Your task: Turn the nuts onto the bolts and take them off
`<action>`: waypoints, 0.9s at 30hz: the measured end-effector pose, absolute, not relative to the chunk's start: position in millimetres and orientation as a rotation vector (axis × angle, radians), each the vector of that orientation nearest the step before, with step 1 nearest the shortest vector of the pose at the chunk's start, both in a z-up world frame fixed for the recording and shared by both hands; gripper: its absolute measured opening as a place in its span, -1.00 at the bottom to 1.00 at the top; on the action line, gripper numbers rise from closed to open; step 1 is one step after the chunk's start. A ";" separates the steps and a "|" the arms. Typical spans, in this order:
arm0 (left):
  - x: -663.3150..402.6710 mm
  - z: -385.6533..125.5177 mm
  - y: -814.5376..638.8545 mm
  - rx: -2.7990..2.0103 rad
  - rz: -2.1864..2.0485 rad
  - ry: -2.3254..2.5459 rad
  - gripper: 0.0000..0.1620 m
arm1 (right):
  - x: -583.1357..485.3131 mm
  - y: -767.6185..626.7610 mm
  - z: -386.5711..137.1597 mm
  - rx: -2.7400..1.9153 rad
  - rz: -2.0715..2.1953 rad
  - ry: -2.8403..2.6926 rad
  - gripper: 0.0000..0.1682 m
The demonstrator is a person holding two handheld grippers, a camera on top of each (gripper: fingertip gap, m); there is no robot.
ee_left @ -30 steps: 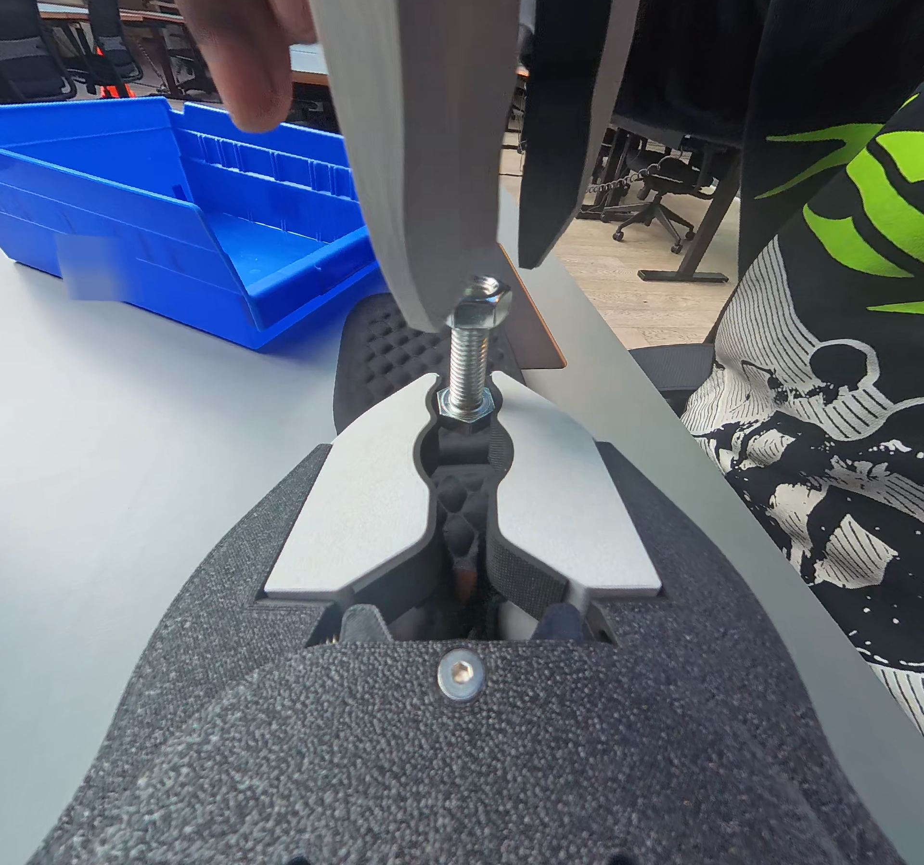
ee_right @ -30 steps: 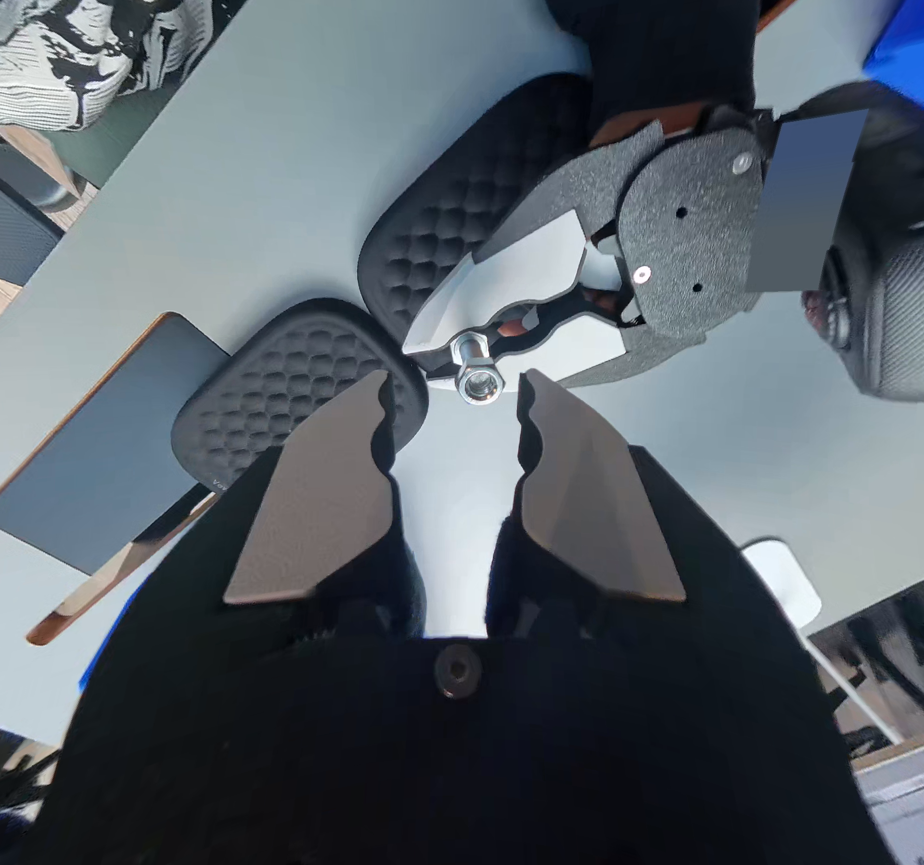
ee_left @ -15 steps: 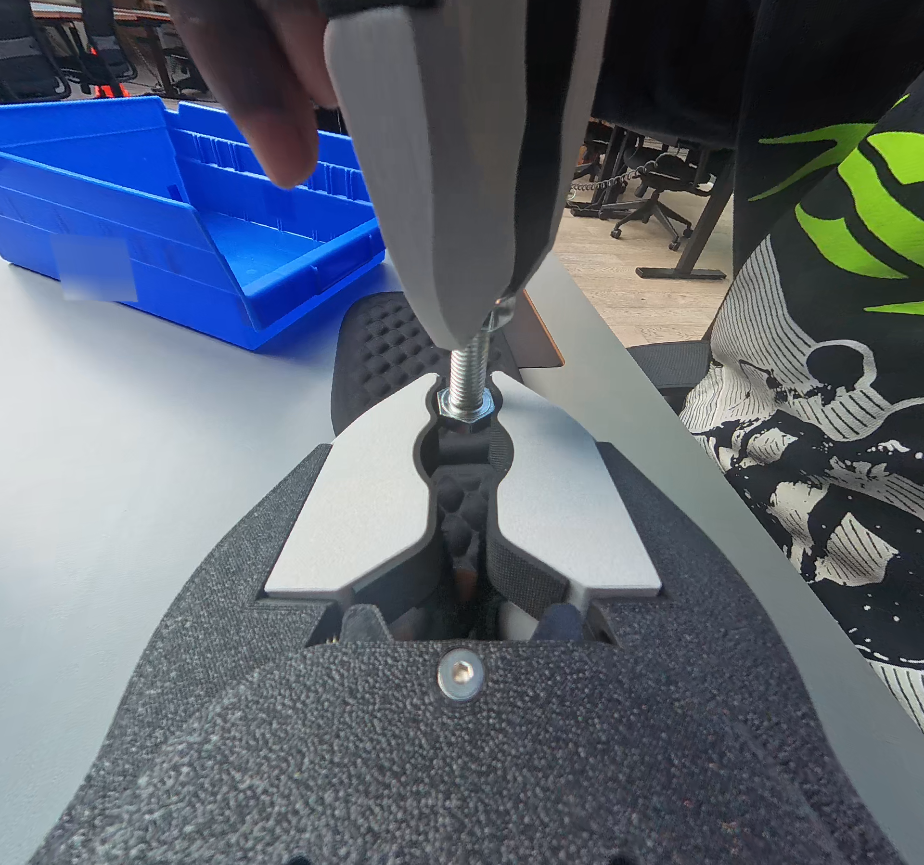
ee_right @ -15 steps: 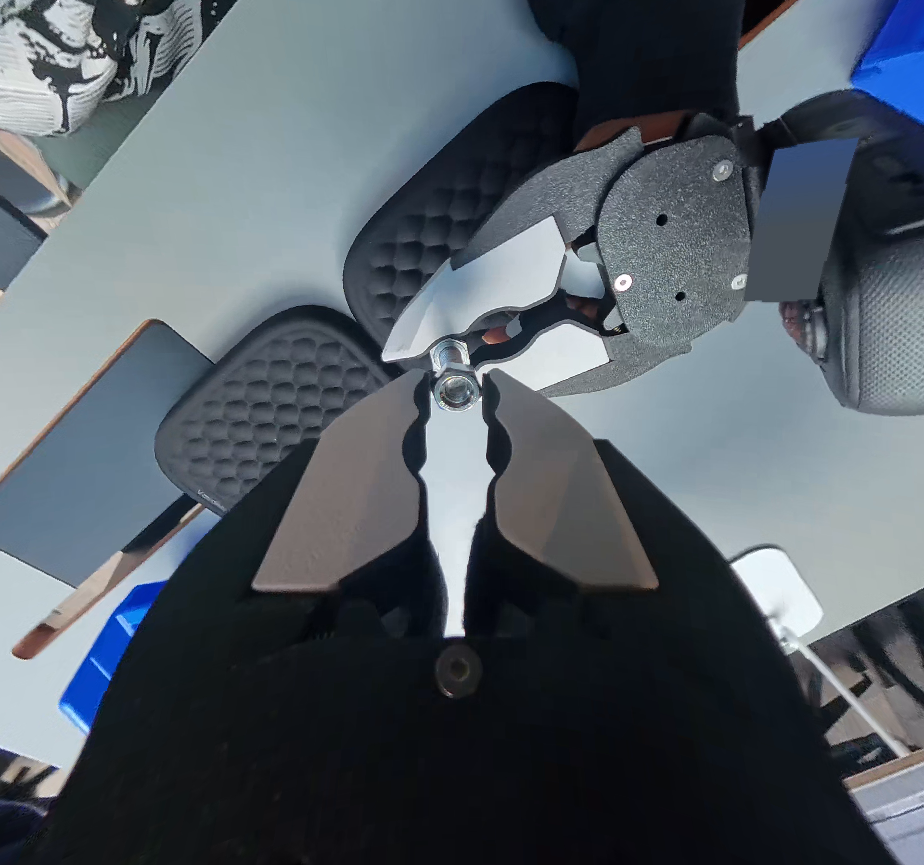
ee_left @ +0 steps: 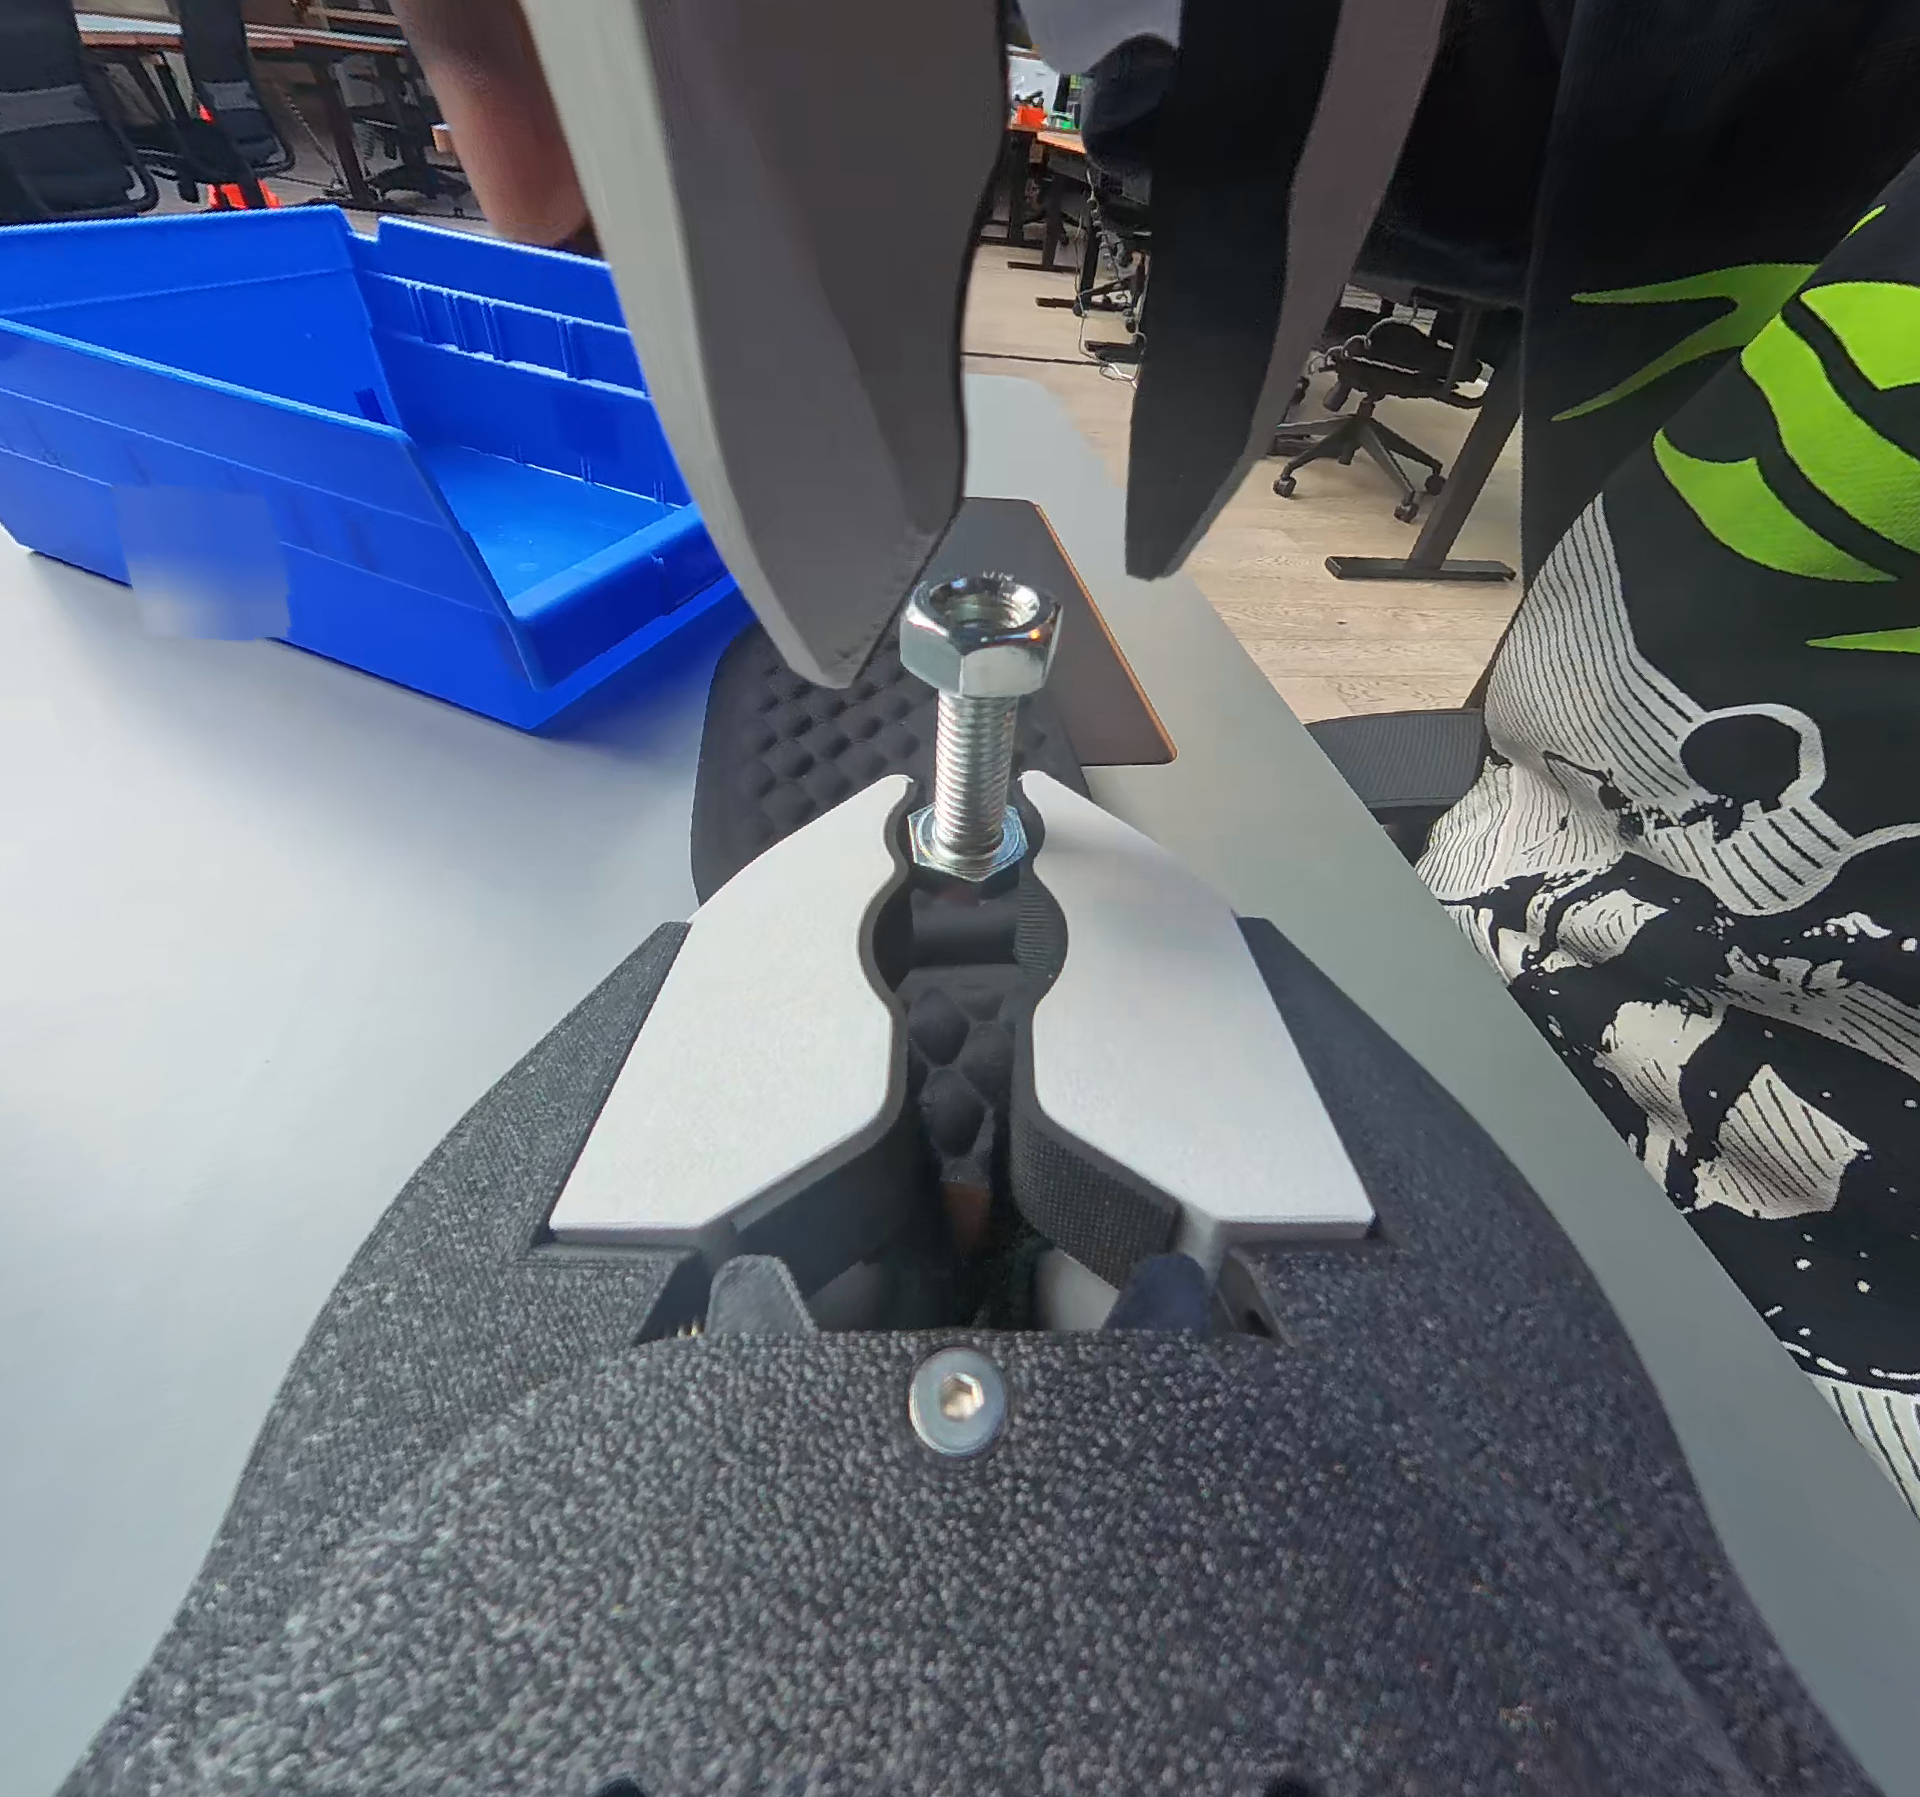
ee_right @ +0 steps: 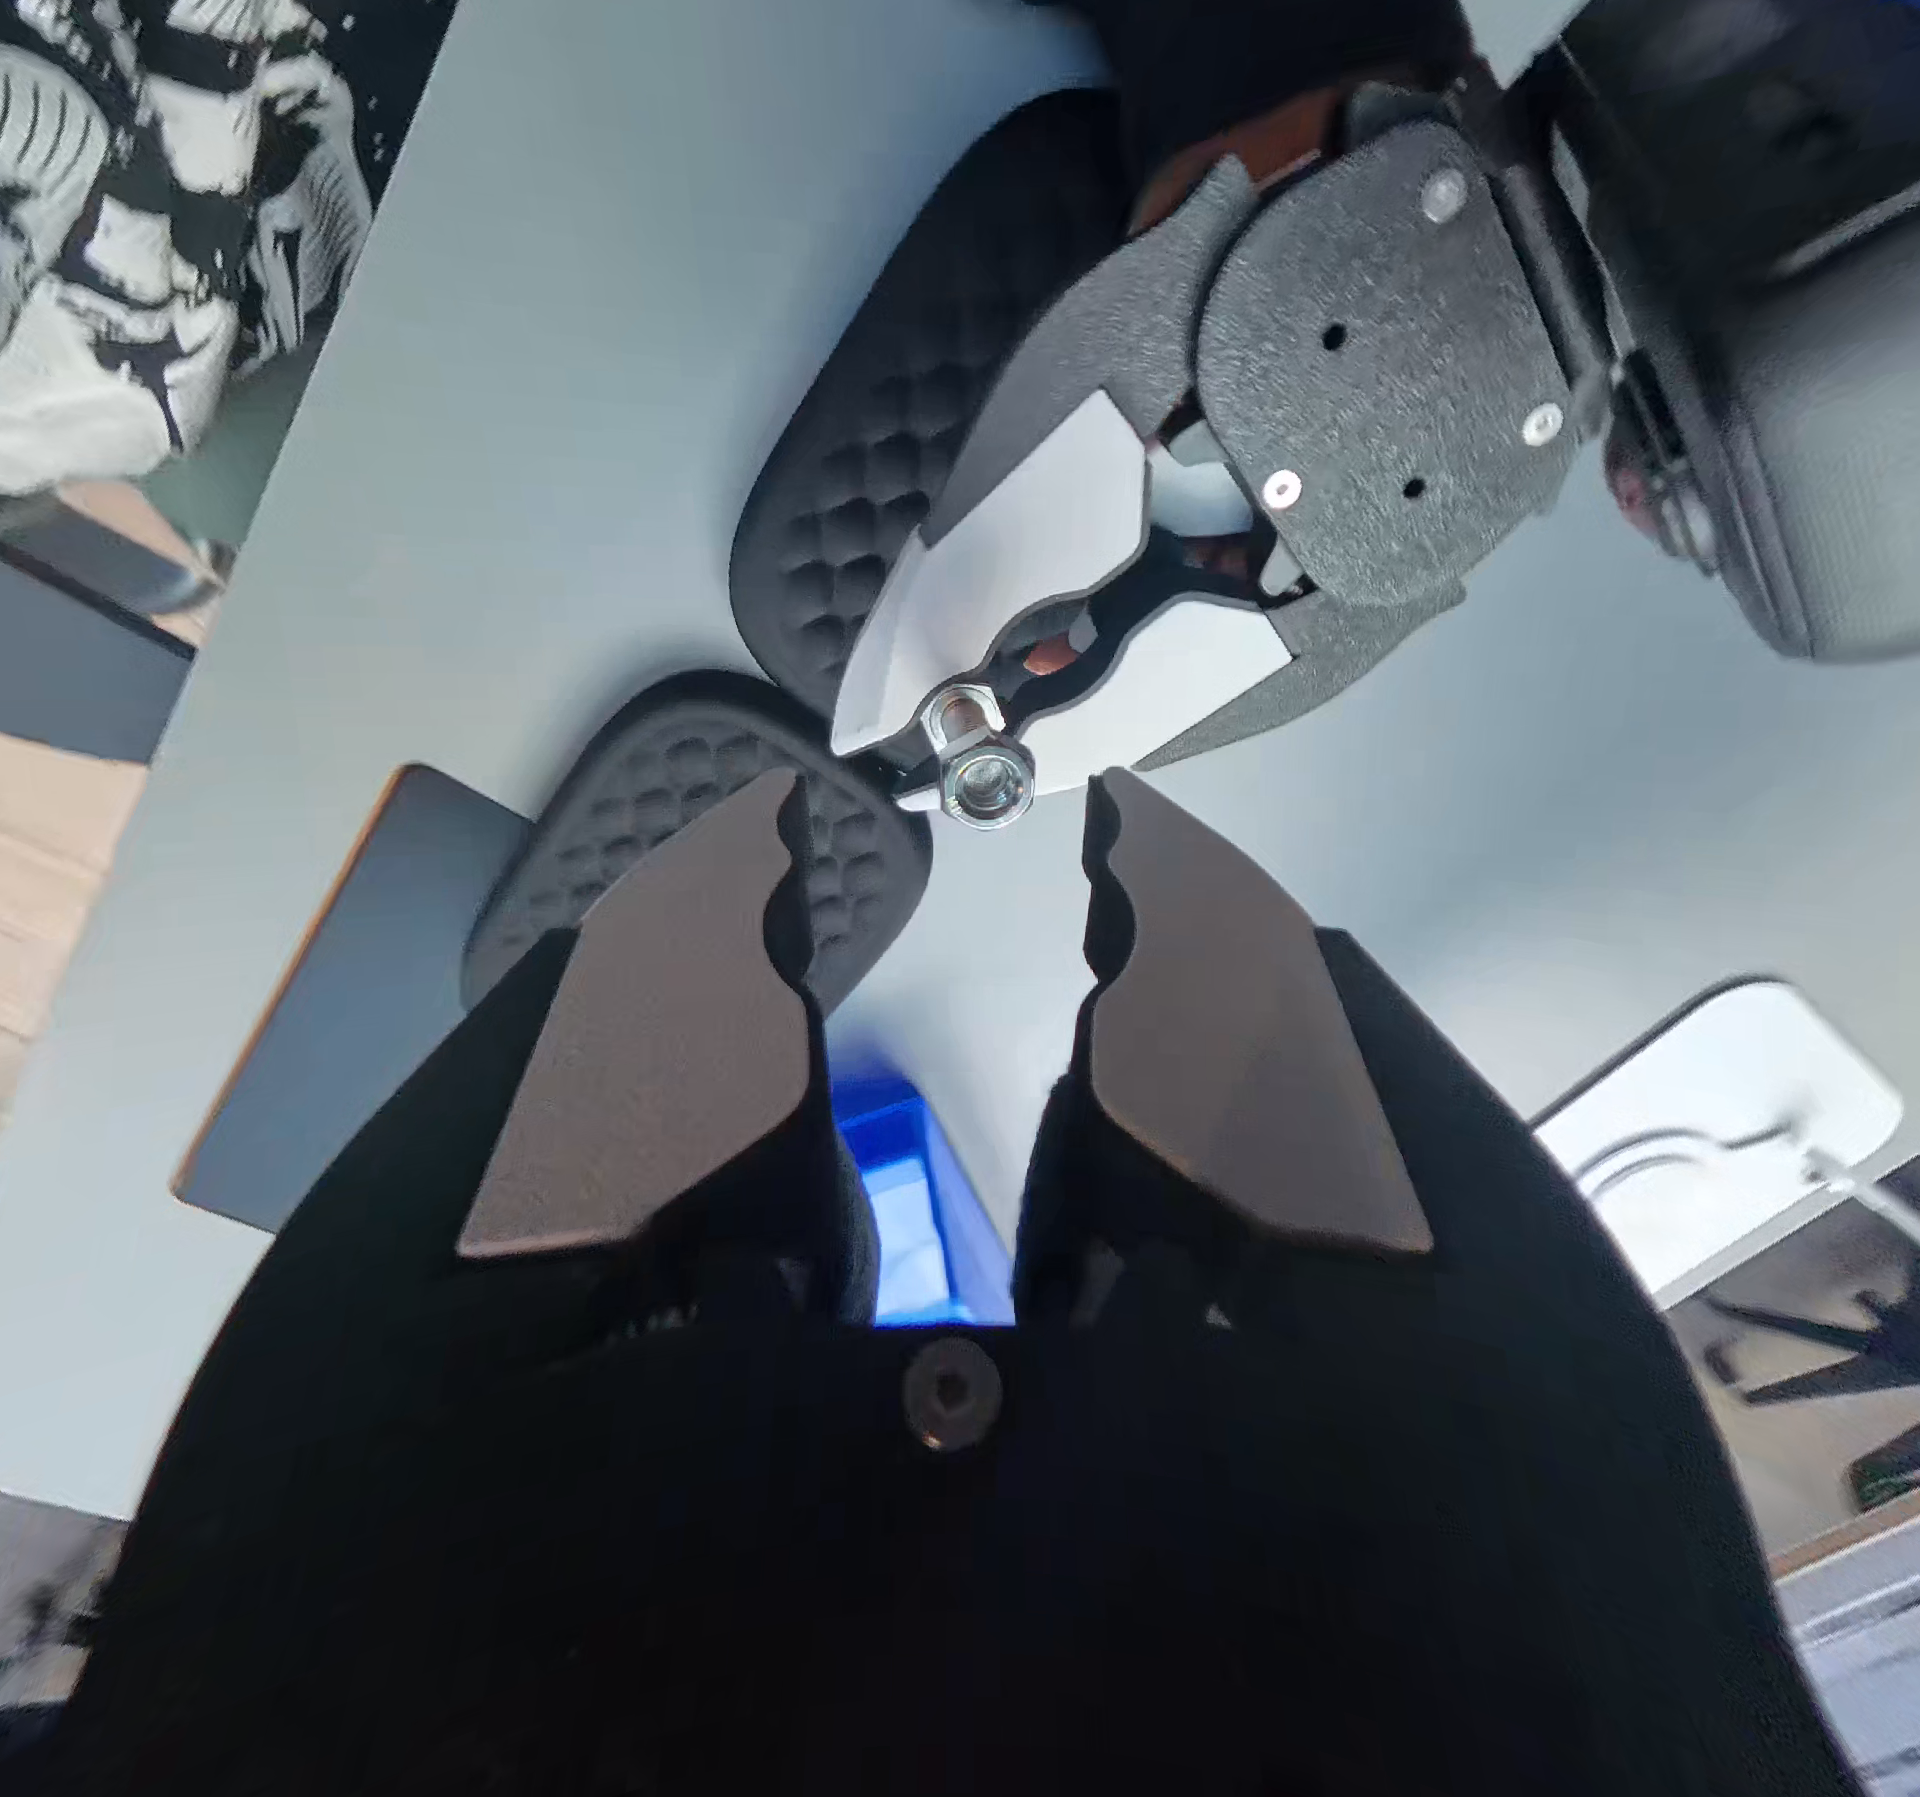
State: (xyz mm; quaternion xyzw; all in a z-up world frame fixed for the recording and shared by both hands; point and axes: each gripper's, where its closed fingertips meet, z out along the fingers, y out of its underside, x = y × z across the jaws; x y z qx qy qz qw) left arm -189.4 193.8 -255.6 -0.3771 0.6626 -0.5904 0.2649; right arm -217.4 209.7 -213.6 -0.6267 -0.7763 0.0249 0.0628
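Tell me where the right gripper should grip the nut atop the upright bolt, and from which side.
Grip the nut across two opposite hex flats, coming straight down along the bolt axis. The left gripper clamps the bolt's lower end upright, so the nut's sides are exposed. The right gripper hangs open above it.

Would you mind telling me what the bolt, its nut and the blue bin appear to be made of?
The bolt and nut look like bright plated steel: silvery, with mirror-like glints on thread and flats. The blue bin looks like moulded plastic: uniform colour, soft sheen, ribbed walls.
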 end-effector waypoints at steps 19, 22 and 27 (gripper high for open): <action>-189.9 -256.3 192.3 -1.012 -1.593 1.804 -0.82 | -219.4 216.0 -222.6 -2.016 0.082 -2.209 -0.78; -189.5 -256.9 192.4 -1.015 -1.587 1.805 -0.82 | -218.4 216.2 -223.1 -2.260 0.031 -1.952 -0.78; -190.2 -255.9 192.2 -1.009 -1.596 1.802 -0.82 | -218.5 216.7 -222.4 -2.249 -0.030 -1.925 -0.60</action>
